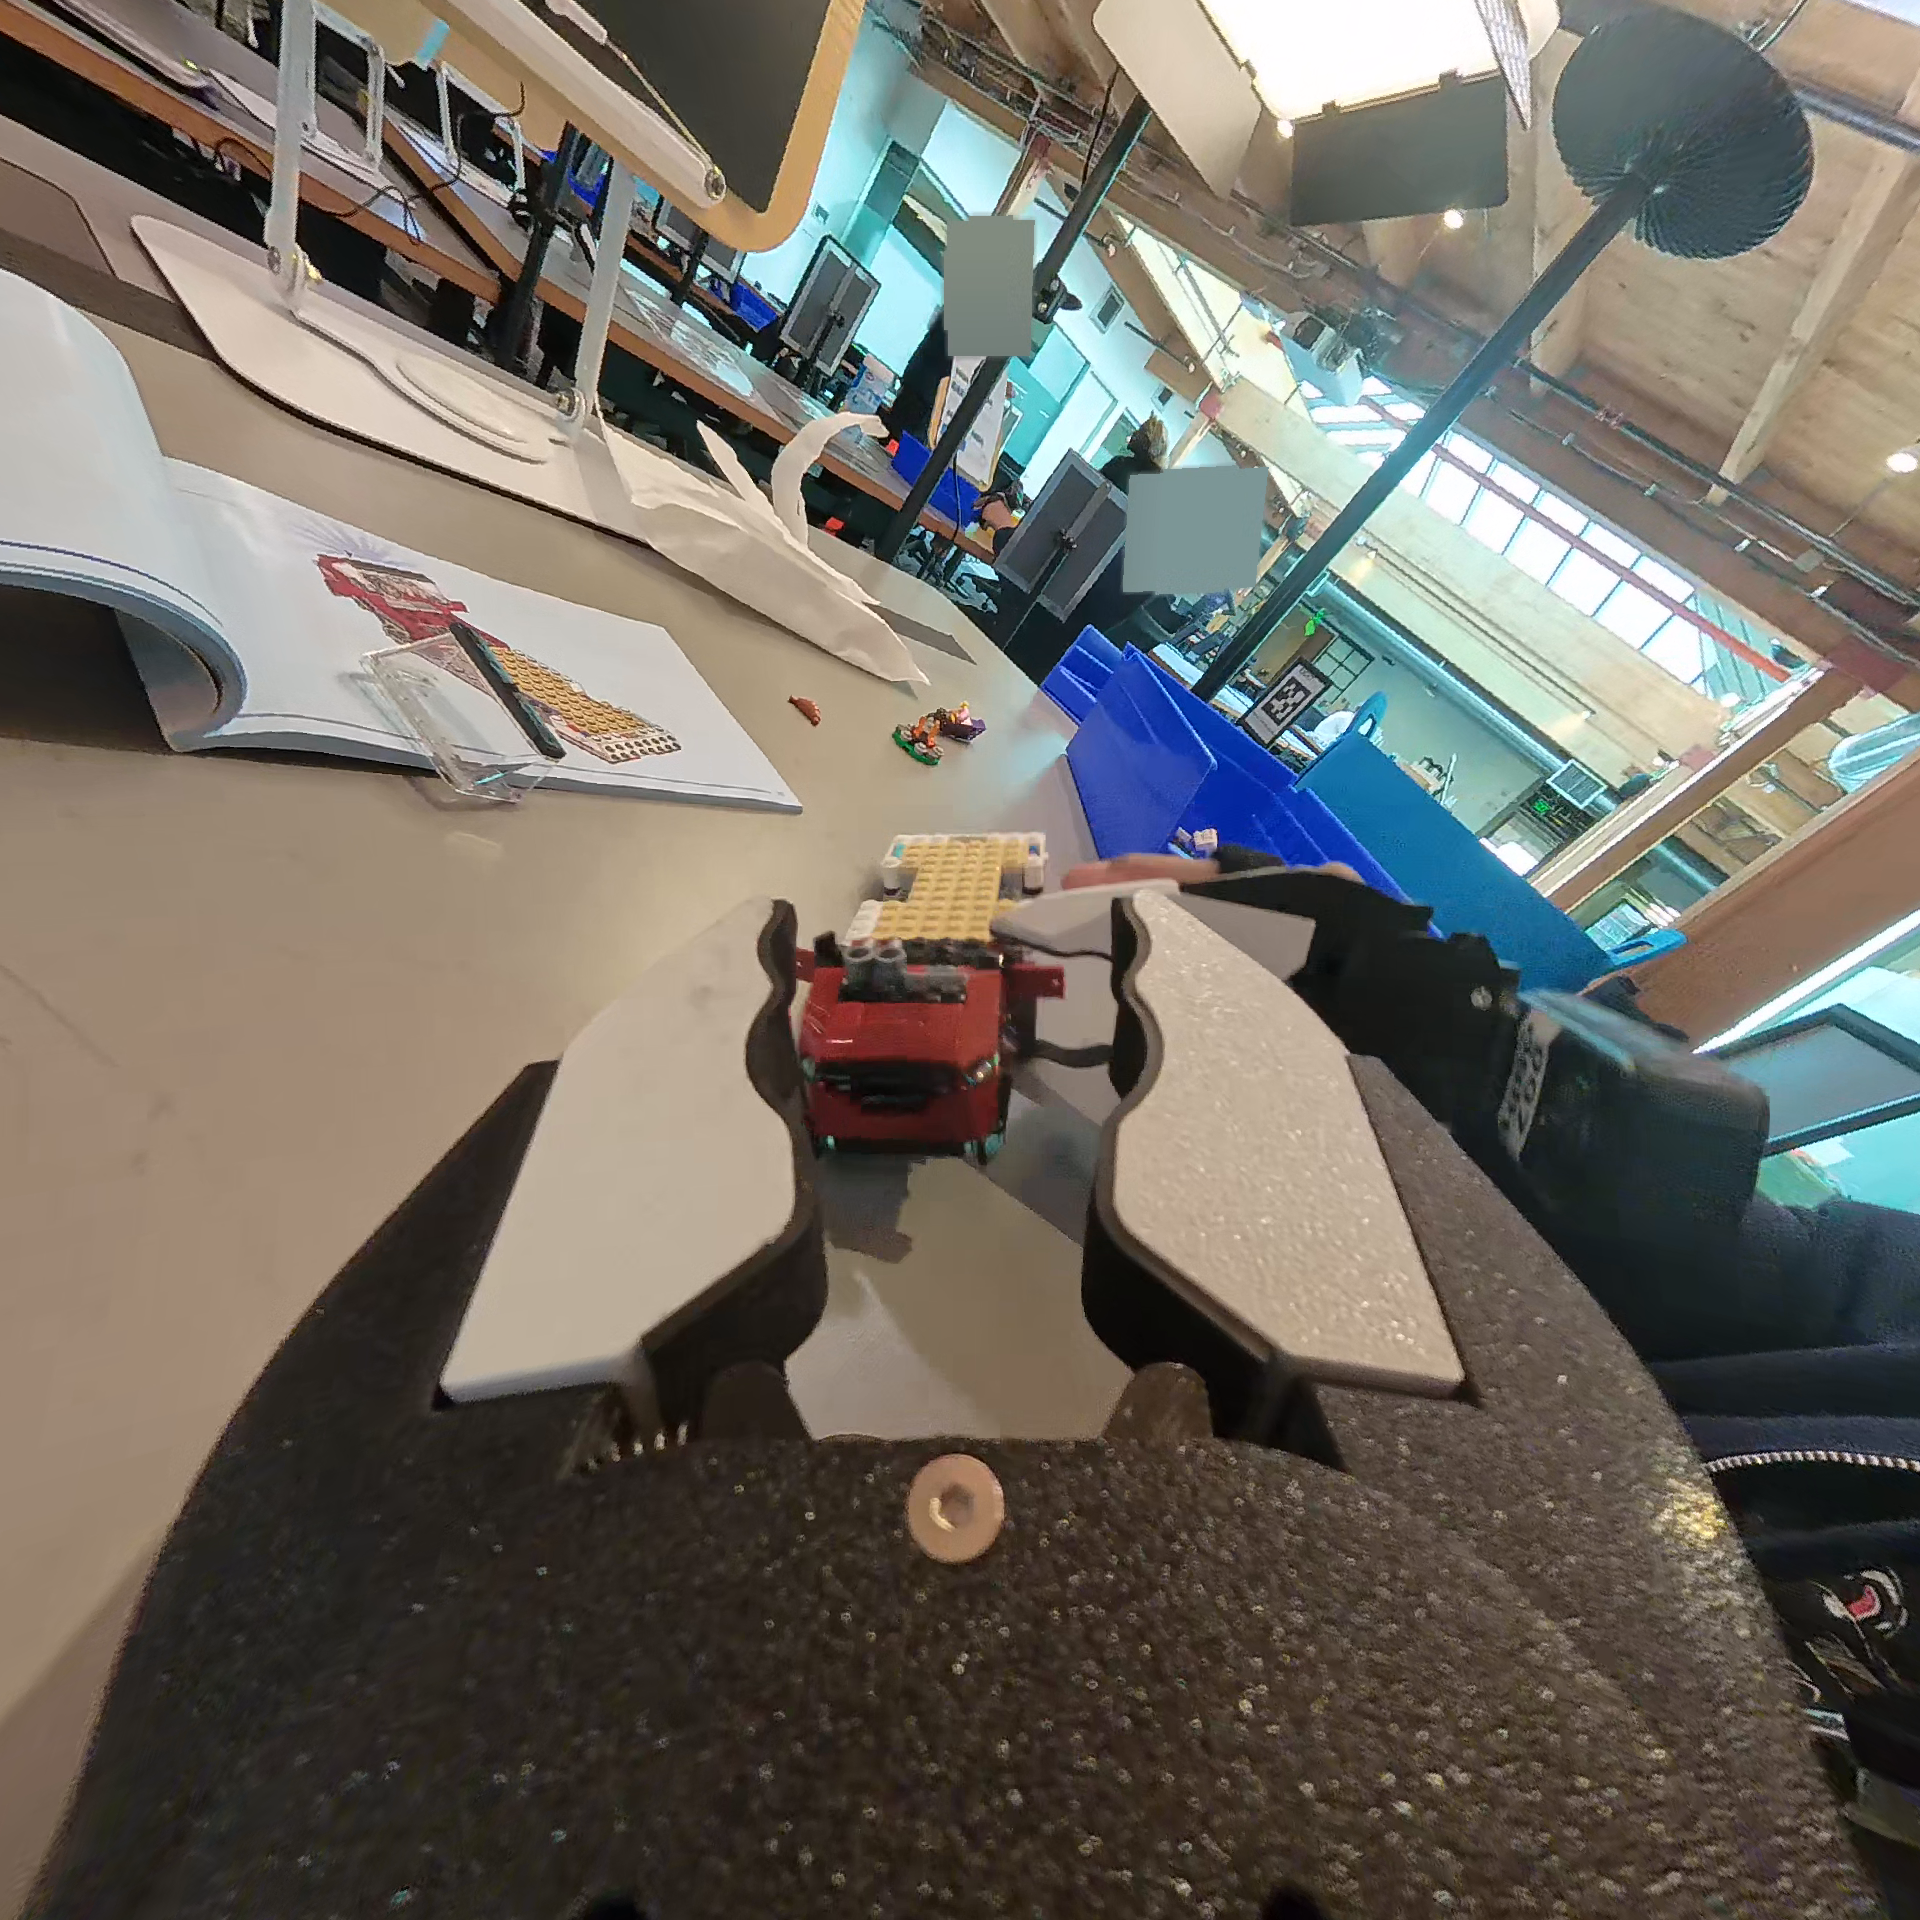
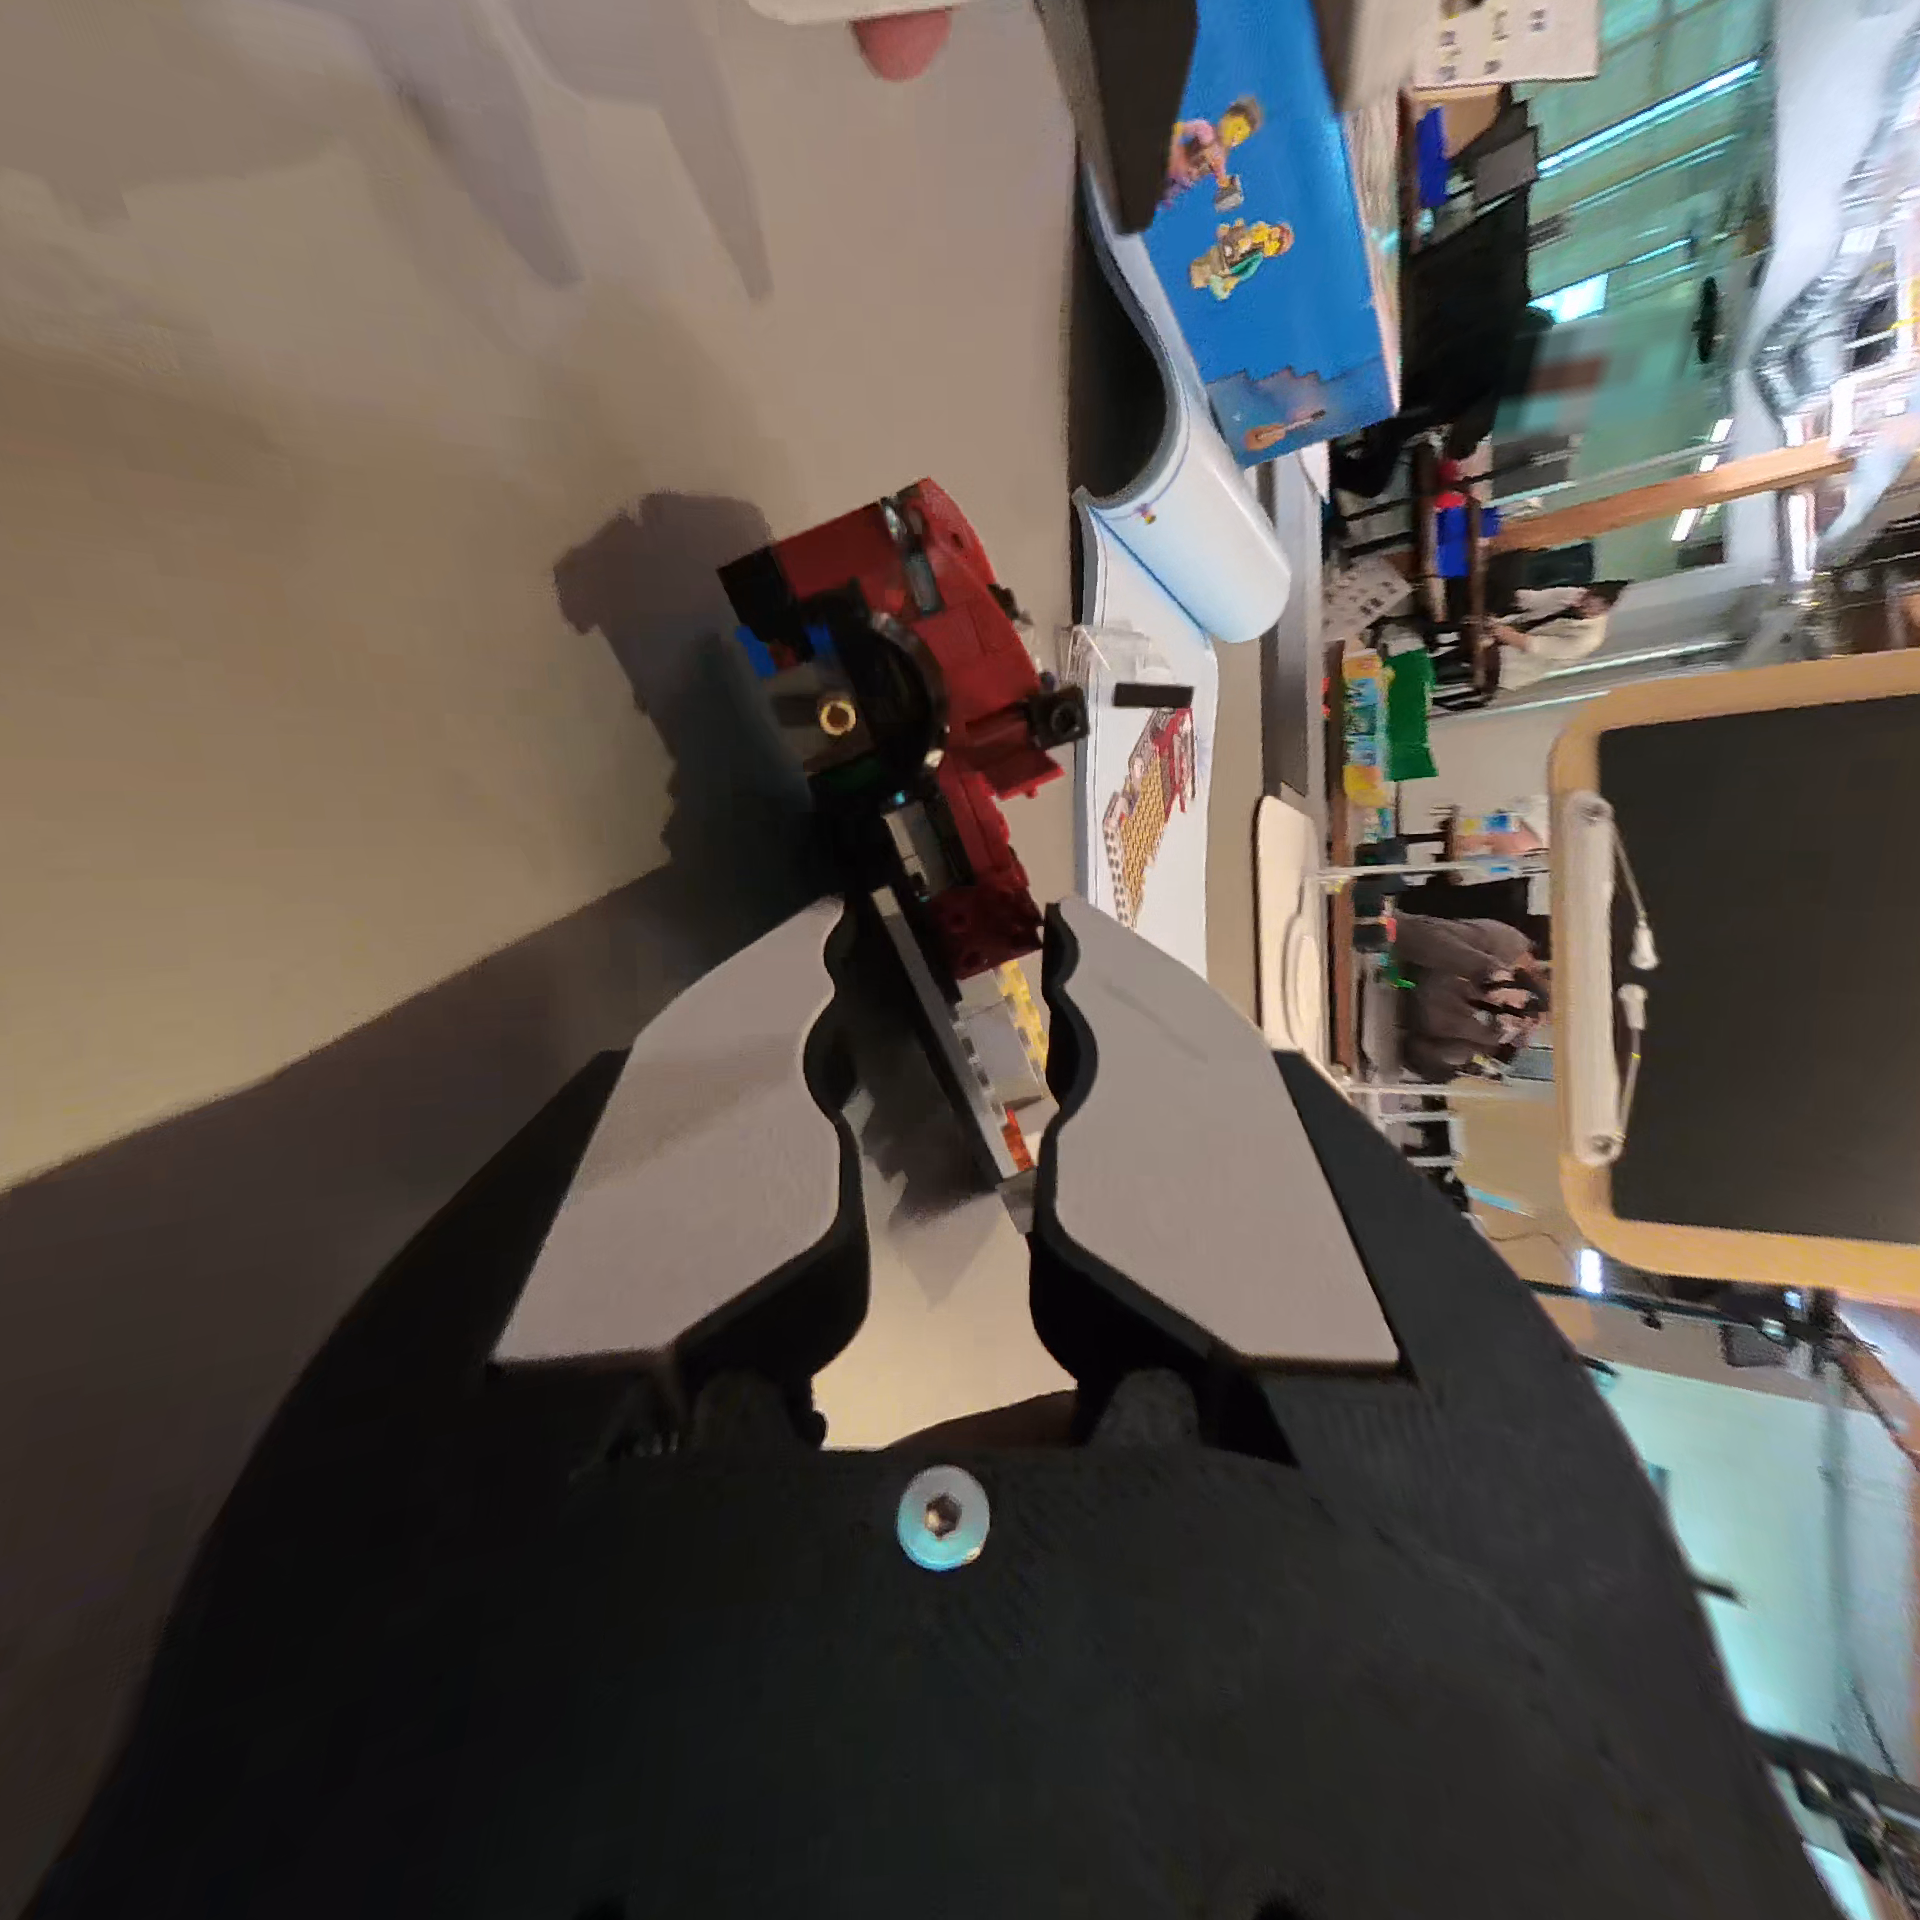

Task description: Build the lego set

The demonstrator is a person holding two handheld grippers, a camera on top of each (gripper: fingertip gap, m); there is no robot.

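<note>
Brick-built red truck [image 1: 904,1049] with a tan studded flatbed: on or just above the tabletop [image 1: 312,987], on the near side of the open instruction booklet [image 1: 623,675], a little apart from its lower corner.

Left hand-held gripper [image 1: 945,935]: wide open, straddling the red cab. One pad is close against the cab's side and the other stands clear of it, so nothing is gripped.

Right hand-held gripper [image 2: 945,925]: narrowed onto the flatbed end, the end nearer the booklet. The bed lies slantwise between the fingers and seems pinched at opposite corners rather than flat across the pads.

Likely trouble:
- A slanted pinch on a thin plate could twist or slip, dropping the truck or swinging the cab into the open left fingers.
- Squeezing across stacked bricks could pop the tan plates or the white edge pieces off the bed.
- Closing the left pads on the cab while the right end stays clamped could lever the model apart at the cab-to-bed joint.
- Loose minifigure pieces [image 1: 935,727] beyond the booklet's far corner could be swept aside by a wide swing.
</note>
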